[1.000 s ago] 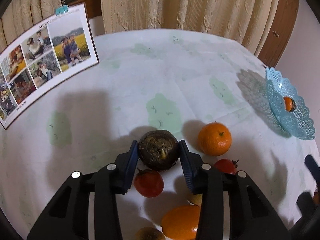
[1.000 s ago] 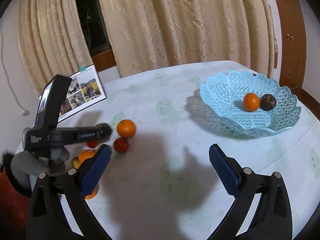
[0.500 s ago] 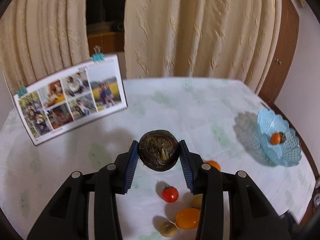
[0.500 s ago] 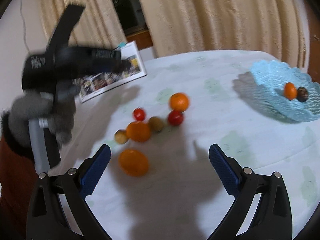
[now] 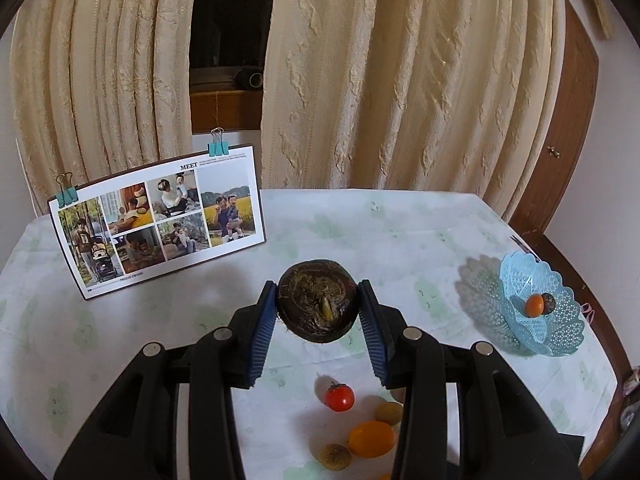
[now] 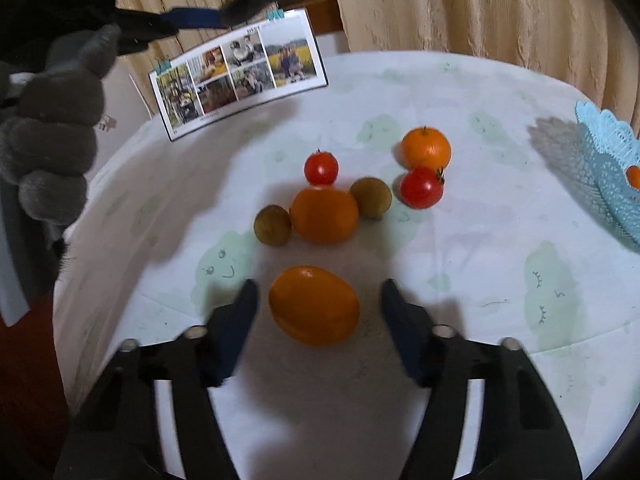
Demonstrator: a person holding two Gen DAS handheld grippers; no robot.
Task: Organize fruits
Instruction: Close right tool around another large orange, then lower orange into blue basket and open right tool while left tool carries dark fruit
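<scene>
left wrist view: left gripper [image 5: 318, 308] clamps dark brown fruit [image 5: 317, 300], frame centre. right gripper [image 6: 316, 300] closing around orange fruit [image 6: 314, 305], pads apart from it.

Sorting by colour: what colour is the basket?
Light blue basket; clearest in the left wrist view.

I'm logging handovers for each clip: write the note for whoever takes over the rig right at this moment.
Left tongs: shut on a dark brown round fruit, held above the table.
Right tongs: closing around the nearest orange; pads not yet touching it.
Done: a small orange and a dark fruit lie in the blue basket.
Left: the held fruit, plus on the table three oranges, two tomatoes and two small brown fruits.
</scene>
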